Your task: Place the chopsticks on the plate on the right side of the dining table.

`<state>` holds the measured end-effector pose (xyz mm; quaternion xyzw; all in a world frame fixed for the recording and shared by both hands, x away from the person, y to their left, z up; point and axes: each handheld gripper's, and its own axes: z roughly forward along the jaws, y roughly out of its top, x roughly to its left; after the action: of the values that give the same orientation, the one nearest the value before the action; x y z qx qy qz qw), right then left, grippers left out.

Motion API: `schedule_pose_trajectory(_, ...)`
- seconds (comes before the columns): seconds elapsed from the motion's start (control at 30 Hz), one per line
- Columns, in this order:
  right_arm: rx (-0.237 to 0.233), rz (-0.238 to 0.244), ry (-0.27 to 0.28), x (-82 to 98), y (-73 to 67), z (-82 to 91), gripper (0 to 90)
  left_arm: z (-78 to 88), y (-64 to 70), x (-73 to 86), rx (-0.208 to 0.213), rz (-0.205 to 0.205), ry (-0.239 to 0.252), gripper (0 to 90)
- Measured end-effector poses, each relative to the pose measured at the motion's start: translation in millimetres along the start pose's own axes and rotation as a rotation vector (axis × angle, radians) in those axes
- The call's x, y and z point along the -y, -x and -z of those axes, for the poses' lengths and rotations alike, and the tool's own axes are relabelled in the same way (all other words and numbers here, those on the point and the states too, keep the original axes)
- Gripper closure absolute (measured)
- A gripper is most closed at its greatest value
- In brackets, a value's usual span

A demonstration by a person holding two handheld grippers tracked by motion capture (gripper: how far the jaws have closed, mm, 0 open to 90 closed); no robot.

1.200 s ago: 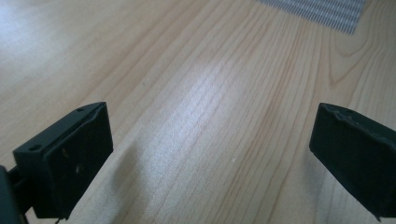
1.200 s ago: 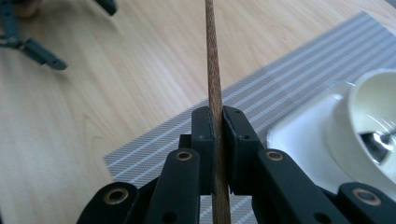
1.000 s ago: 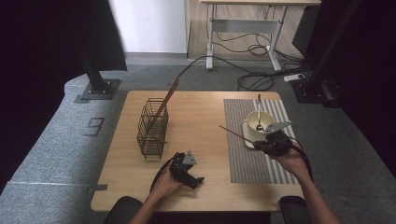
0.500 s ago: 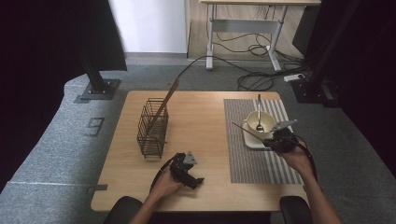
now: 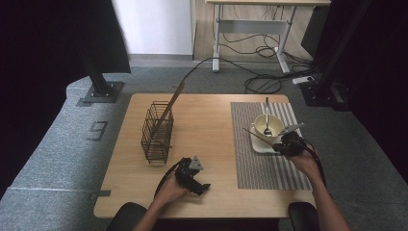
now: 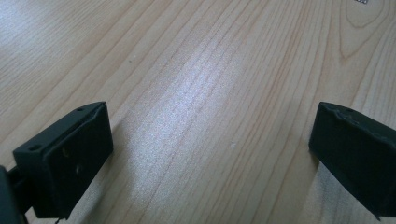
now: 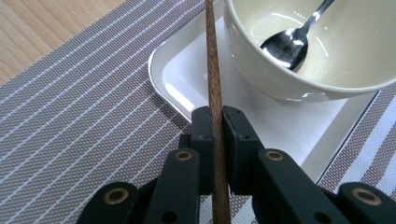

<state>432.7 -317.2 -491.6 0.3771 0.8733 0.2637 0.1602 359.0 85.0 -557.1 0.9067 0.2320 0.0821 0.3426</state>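
Note:
My right gripper [image 7: 215,126] is shut on a thin brown wooden chopstick [image 7: 212,70], low over the near left corner of a white square tray [image 7: 187,81]. In the high view that gripper [image 5: 284,143] holds the chopstick [image 5: 256,135] pointing left over the striped placemat [image 5: 262,163]. A cream bowl [image 7: 317,70] with a metal spoon [image 7: 292,39] in it sits on the tray. My left gripper [image 6: 212,149] rests open on the bare wooden table [image 6: 210,70], nothing between its jaws; in the high view the left gripper [image 5: 192,178] lies near the table's front edge.
A black wire basket [image 5: 156,132] stands at the table's left middle with another long wooden stick [image 5: 168,106] leaning out of it. The table [image 5: 207,120] stands on grey floor, with a desk frame and cables behind it.
My right gripper, still holding the chopstick, has moved right and down toward the tray beside the bowl. The left gripper has stayed where it was.

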Motion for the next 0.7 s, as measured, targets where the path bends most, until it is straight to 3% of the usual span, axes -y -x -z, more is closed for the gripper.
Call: schedule_pose_trajectory(0.7, 0.015, -0.046, -0.032, 11.3, 23.7, -19.2, 74.4, 0.1, 0.3, 0.1, 0.004, -0.001, -0.001, 0.0)
